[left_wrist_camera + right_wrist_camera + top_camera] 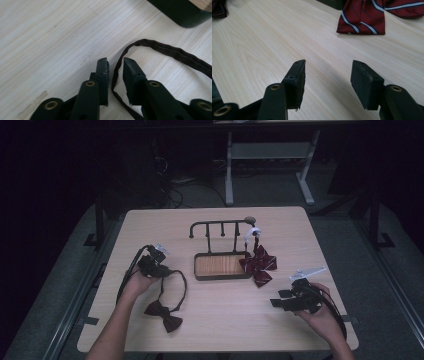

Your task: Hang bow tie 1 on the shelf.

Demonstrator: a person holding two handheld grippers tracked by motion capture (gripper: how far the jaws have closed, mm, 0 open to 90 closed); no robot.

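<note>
A dark brown bow tie point(163, 316) lies on the wooden table point(220, 325) at the front left, and its thin strap point(182, 287) loops away toward the back. My left gripper point(159, 267) is held low over the far end of that loop. In the left gripper view the strap point(175, 52) runs between the jaws of the left gripper point(115, 61), which stand narrowly apart without pinching it. A red striped bow tie point(258, 262) hangs from the right end of a dark rack point(220, 223). My right gripper point(280, 302) hovers open at the front right with nothing between its fingers, and the striped tie point(364, 17) lies beyond the right gripper point(328, 67).
The rack stands on a dark tray with a wooden floor point(222, 265) at the table's middle; a corner of the tray point(185, 15) lies just beyond the left jaws. A white clip point(248, 236) hangs at the rack's right end. Table edges drop to a dark floor.
</note>
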